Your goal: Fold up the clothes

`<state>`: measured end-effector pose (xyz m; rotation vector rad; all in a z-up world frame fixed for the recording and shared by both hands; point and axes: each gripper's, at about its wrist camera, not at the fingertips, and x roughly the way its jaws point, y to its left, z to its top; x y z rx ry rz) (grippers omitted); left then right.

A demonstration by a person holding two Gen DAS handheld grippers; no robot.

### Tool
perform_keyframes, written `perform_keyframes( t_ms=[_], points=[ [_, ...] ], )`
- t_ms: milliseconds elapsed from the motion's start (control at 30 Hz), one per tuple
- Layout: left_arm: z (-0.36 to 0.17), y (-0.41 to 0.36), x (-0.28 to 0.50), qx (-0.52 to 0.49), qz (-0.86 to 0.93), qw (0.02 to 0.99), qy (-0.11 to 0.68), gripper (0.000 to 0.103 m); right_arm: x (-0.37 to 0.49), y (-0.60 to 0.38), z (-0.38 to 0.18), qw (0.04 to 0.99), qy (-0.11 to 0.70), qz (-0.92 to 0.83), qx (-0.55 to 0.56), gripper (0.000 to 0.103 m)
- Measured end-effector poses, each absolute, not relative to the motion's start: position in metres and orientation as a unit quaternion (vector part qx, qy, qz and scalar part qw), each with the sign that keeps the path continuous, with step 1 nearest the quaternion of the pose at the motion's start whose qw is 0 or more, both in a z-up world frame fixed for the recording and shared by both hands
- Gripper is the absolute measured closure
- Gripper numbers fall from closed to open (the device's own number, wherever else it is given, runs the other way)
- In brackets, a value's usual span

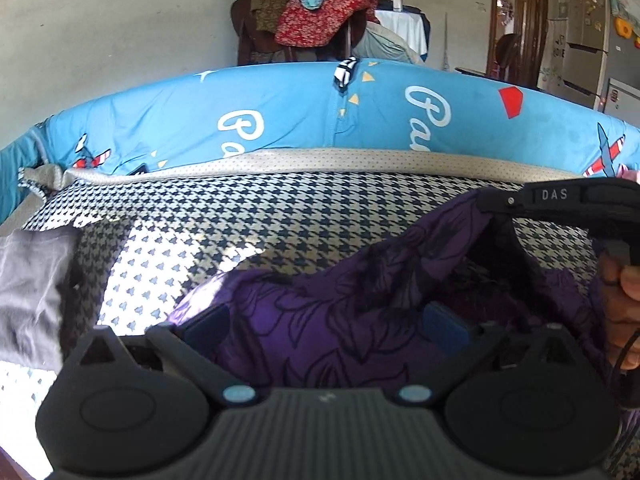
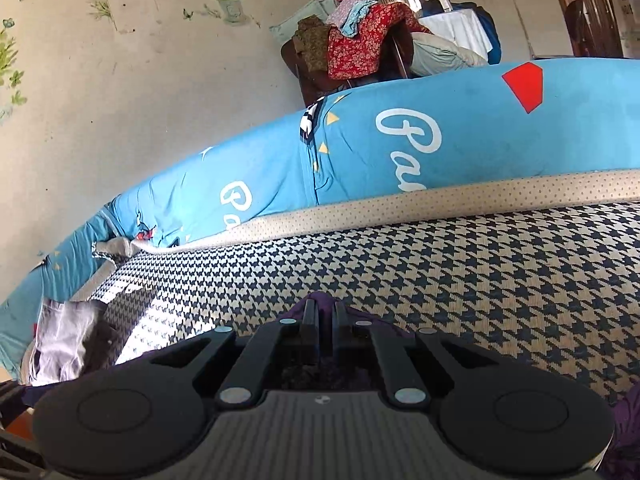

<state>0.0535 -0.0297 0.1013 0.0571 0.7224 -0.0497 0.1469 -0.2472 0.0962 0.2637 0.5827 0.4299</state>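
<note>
Purple floral garment (image 1: 344, 312) lies bunched at the near edge of the houndstooth-covered bed (image 1: 280, 216). Right gripper (image 2: 325, 312) has its fingers pinched together on a fold of it. Left gripper (image 1: 326, 328) has fingers spread wide, cloth draped between them. Grey garment (image 1: 28, 292) sits at the bed's left edge.
</note>
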Motion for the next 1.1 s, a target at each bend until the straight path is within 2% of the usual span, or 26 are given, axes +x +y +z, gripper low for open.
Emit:
perform_keyframes(
  t_ms=[333, 567, 967, 1100],
  points=[
    [0.071, -0.053, 0.128, 0.046, -0.102, 0.906, 0.408, 0.0, 0.166, -0.25, 0.109, 0.919, 0.254, 0.24, 0.181, 0.096],
    [0.045, -0.027, 0.157, 0.016, 0.0, 0.91, 0.415, 0.0, 0.165, -0.244, 0.112, 0.915, 0.254, 0.26, 0.174, 0.096],
    [0.05, 0.039, 0.173, -0.032, 0.162, 0.906, 0.391, 0.0, 0.161, -0.252, 0.105, 0.915, 0.283, 0.24, 0.158, 0.086],
    [0.063, 0.059, 0.174, -0.041, 0.219, 0.907, 0.359, 0.0, 0.159, -0.252, 0.098, 0.909, 0.308, 0.245, 0.135, 0.085]
  ],
)
